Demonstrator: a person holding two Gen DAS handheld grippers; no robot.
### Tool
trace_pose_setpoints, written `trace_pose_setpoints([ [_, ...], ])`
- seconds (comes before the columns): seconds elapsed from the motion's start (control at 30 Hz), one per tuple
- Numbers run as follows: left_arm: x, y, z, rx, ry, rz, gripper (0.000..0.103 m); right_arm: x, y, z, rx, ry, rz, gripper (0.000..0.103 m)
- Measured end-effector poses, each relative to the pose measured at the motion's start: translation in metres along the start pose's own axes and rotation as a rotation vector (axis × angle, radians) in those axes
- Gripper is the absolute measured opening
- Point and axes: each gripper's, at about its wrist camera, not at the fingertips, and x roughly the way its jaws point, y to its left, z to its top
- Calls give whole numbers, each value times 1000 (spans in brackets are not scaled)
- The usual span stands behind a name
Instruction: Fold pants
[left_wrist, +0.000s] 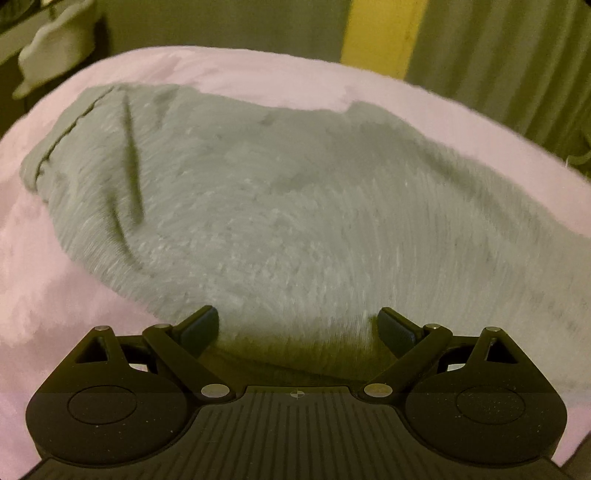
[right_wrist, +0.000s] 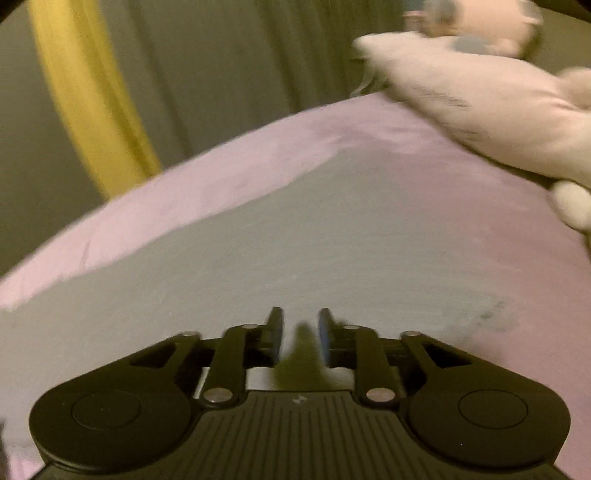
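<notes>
Right wrist only: pale pillow (right_wrist: 491, 107)

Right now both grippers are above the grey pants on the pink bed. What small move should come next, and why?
Probably lower the left gripper onto the near edge of the grey pants and close on it. Its jaws stand wide open with nothing between them, and the fabric lies just in front of them. The right gripper is only slightly open and also holds nothing.

Bedroom: pink-sheeted bed (left_wrist: 258, 74), pillow (right_wrist: 480, 103), curtains (left_wrist: 498, 55).
</notes>
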Motion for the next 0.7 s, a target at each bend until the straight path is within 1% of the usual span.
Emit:
trace_pose_setpoints([
  [0.07,3,-4,-1,28,15,17,97,15,13,1,-79,79,-3,27],
  [0.13,6,-4,-2,36,38,34,97,27,23,0,-133,150,-40,29],
  [0.2,8,-3,-2,38,49,44,97,30,28,2,-181,157,-60,36],
  [0.27,8,-2,-3,40,51,49,97,32,33,1,-243,170,-95,46],
  [0.3,8,-3,-3,42,53,53,97,33,36,-1,-268,172,-108,49],
  [0.33,8,-3,-3,44,57,59,97,32,37,-2,-286,172,-122,55],
  [0.37,9,-4,-4,45,61,63,97,31,35,-4,-290,172,-134,62],
  [0.43,9,-3,-4,45,66,70,97,31,31,-4,-290,176,-159,68],
  [0.57,12,-4,-4,52,76,85,97,29,24,-4,-273,168,-182,75],
  [0.7,12,-6,-3,59,78,92,97,21,24,-7,-279,163,-207,77],
])
